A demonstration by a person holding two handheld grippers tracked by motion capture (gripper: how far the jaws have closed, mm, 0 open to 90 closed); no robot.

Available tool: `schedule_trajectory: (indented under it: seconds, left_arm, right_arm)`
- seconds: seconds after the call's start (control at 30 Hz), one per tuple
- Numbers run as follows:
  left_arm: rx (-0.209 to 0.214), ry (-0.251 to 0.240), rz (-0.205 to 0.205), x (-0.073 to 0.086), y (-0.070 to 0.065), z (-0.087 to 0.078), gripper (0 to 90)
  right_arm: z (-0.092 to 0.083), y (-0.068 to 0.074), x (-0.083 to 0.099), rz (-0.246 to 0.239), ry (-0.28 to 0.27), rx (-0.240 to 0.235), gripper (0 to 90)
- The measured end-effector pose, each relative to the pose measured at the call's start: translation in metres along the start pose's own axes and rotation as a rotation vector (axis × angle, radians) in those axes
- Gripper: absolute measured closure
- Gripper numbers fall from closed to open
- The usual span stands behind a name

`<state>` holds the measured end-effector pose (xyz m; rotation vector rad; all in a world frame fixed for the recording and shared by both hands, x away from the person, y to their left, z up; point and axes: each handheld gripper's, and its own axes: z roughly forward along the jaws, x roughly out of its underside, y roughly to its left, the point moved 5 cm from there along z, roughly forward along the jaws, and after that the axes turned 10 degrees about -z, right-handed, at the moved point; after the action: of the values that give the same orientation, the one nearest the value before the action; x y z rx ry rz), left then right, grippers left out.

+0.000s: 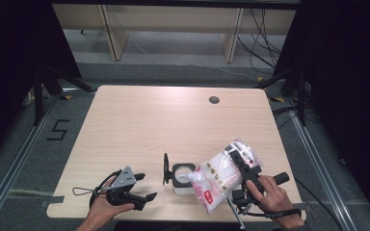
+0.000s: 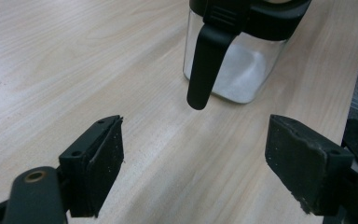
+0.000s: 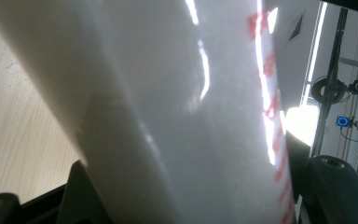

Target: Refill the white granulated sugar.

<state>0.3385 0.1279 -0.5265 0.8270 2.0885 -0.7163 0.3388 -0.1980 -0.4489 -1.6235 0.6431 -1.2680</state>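
A clear square jar (image 1: 182, 179) with some white grains in it stands near the table's front edge, its black lid (image 1: 165, 168) flipped up on the left side. My right gripper (image 1: 237, 156) is shut on a white bag with red print (image 1: 217, 182), tilted with its lower end over the jar's mouth. In the right gripper view the bag (image 3: 177, 116) sits between the jaws of the right gripper (image 3: 200, 196). My left gripper (image 1: 146, 186) rests open just left of the jar. In the left gripper view, the left gripper (image 2: 193, 154) is open and apart from the jar (image 2: 242, 70) and its hanging black latch (image 2: 205, 70).
The light wooden table (image 1: 173, 120) has a round cable hole (image 1: 214, 100) at its far right. Black stands and cables sit on the floor at both sides. A pale desk frame stands beyond the table.
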Motion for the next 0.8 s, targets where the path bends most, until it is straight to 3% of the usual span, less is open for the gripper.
schedule_trajectory:
  seconds: [0.03, 0.07, 0.13, 0.2, 0.23, 0.3, 0.4, 0.43, 0.47, 0.5, 0.57, 0.63, 0.67, 0.73, 0.77, 0.8]
  left_arm:
    - [-0.013, 0.007, -0.018, 0.0016, -0.0003, 0.0, 18.9]
    - [0.003, -0.005, -0.032, 0.0017, -0.0024, 0.0008, 18.9]
    - [-0.002, -0.01, -0.032, 0.0011, -0.0024, 0.0003, 18.9]
    - [-0.005, -0.005, -0.032, 0.001, -0.0018, 0.0004, 18.9]
    - [-0.014, 0.007, -0.018, 0.0018, -0.0003, 0.0, 18.9]
    - [0.006, -0.009, -0.027, 0.0019, -0.0026, 0.0007, 18.9]
    - [-0.003, -0.008, -0.036, 0.0011, -0.0022, 0.0005, 18.9]
    - [-0.015, 0.005, -0.019, 0.0018, -0.0004, -0.0002, 18.9]
    - [0.005, -0.006, -0.036, 0.0019, -0.003, 0.0005, 18.9]
    - [0.004, -0.003, -0.024, 0.0018, -0.0024, 0.0001, 18.9]
    - [-0.002, -0.011, -0.037, 0.0012, -0.0024, 0.0006, 18.9]
    - [-0.012, 0.008, -0.018, 0.0021, -0.0003, -0.0004, 18.9]
    - [0.004, -0.002, -0.036, 0.0022, -0.0027, 0.0003, 18.9]
    - [-0.005, -0.007, -0.034, 0.0017, -0.002, 0.0002, 18.9]
    - [0.003, -0.021, -0.037, 0.0009, -0.0024, 0.0013, 18.9]
    - [-0.006, -0.005, -0.021, 0.0011, -0.0011, 0.0004, 18.9]
  right_arm:
    - [0.0003, 0.0001, -0.0001, 0.004, -0.001, 0.002, 41.8]
    - [0.0009, 0.0034, -0.0003, 0.042, -0.001, -0.005, 41.8]
    - [0.0001, 0.0048, 0.0004, 0.05, 0.014, -0.012, 41.9]
    - [0.0003, 0.0043, 0.0006, 0.049, 0.011, -0.01, 41.9]
    - [0.0003, 0.0017, 0.001, 0.019, 0.009, -0.004, 41.9]
    - [0.0008, 0.0026, 0.0011, 0.03, 0.005, -0.003, 41.9]
    - [0.0003, 0.0041, 0.0007, 0.048, 0.013, -0.01, 42.0]
    - [0.0004, 0.004, 0.0008, 0.046, 0.013, -0.009, 42.0]
    - [0.0006, 0.0031, 0.001, 0.036, 0.011, -0.009, 42.0]
    - [0.0014, -0.0006, 0.0009, 0.0, -0.007, 0.007, 42.0]
    - [0.0012, -0.0011, 0.0011, -0.009, -0.006, 0.006, 42.1]
    - [0.0013, -0.0013, 0.0013, -0.01, -0.004, 0.004, 42.1]
    - [0.0018, 0.0022, 0.0011, 0.034, -0.007, 0.002, 42.1]
    - [0.0008, 0.002, 0.0014, 0.03, 0.004, -0.006, 42.1]
    - [0.0009, -0.002, 0.001, -0.009, -0.005, 0.008, 42.1]
    - [0.0005, -0.002, 0.0011, -0.008, 0.002, 0.007, 42.1]
